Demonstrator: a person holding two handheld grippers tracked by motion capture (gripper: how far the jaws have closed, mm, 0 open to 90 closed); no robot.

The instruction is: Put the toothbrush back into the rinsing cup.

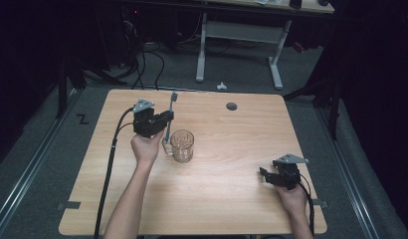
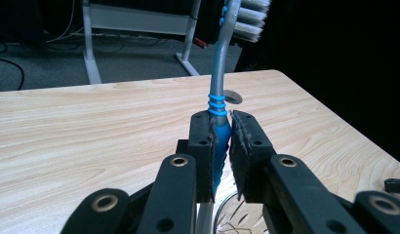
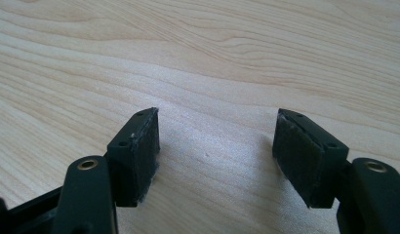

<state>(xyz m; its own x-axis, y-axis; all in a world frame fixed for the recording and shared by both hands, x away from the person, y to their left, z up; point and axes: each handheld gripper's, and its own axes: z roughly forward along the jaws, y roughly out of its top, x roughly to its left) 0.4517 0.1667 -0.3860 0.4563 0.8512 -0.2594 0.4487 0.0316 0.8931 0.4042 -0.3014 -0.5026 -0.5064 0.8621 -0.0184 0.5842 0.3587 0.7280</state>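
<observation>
My left gripper (image 1: 164,119) is shut on a grey and blue toothbrush (image 1: 170,115), held upright with its bristle head at the top. The left gripper view has the toothbrush (image 2: 218,105) clamped between the two black pads (image 2: 203,151), its white bristles near the top edge. A clear glass mug (image 1: 181,146) stands on the wooden table (image 1: 227,199) just right of and below that gripper; its rim (image 2: 232,214) shows under the jaws. My right gripper (image 1: 266,175) rests low at the table's right side, open, with bare wood between its pads (image 3: 134,151).
A round dark grommet hole (image 1: 232,106) sits near the table's far edge. Beyond the table stand the white legs of another desk (image 1: 202,50), with cables (image 1: 142,64) on the grey floor. The table's front half is bare wood.
</observation>
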